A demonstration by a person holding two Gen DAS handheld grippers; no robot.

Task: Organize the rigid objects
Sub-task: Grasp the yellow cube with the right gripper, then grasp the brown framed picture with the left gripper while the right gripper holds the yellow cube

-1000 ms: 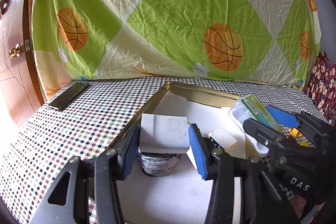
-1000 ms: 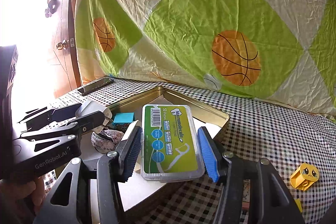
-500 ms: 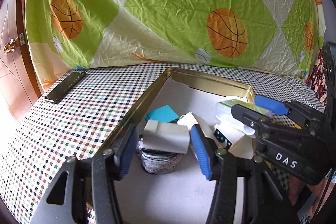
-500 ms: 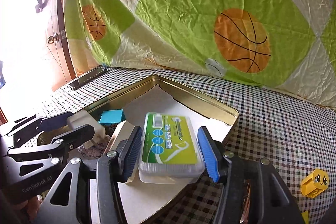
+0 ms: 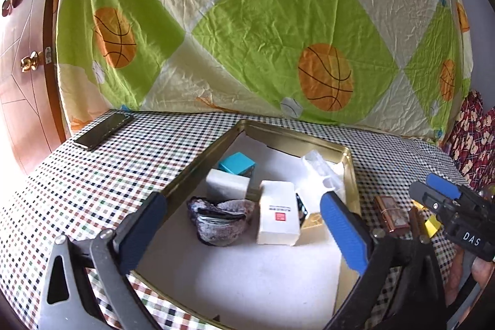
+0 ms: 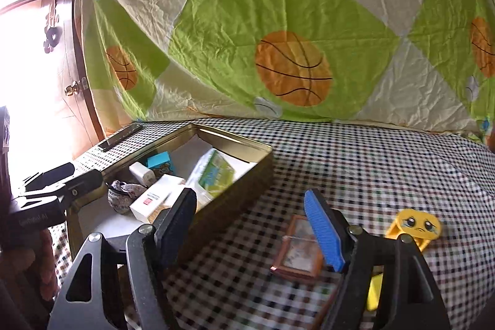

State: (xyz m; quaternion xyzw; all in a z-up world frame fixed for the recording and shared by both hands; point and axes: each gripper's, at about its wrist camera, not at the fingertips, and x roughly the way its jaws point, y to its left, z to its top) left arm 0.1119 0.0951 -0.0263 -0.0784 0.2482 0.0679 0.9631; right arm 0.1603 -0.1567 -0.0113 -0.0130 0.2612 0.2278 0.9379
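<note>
On the checkered worktop [image 5: 92,175] your gold tin [image 5: 198,163] holds the floss case [image 6: 216,172], tilted at its right wall, a white box [image 5: 278,217], a white block [image 5: 227,186] and a teal block [image 5: 236,163]. Your left gripper [image 5: 244,234] hangs over the tin, jaws wide apart, empty. Your right gripper [image 6: 253,225] is likewise spread and empty above a small brown frame [image 6: 297,252].
</note>
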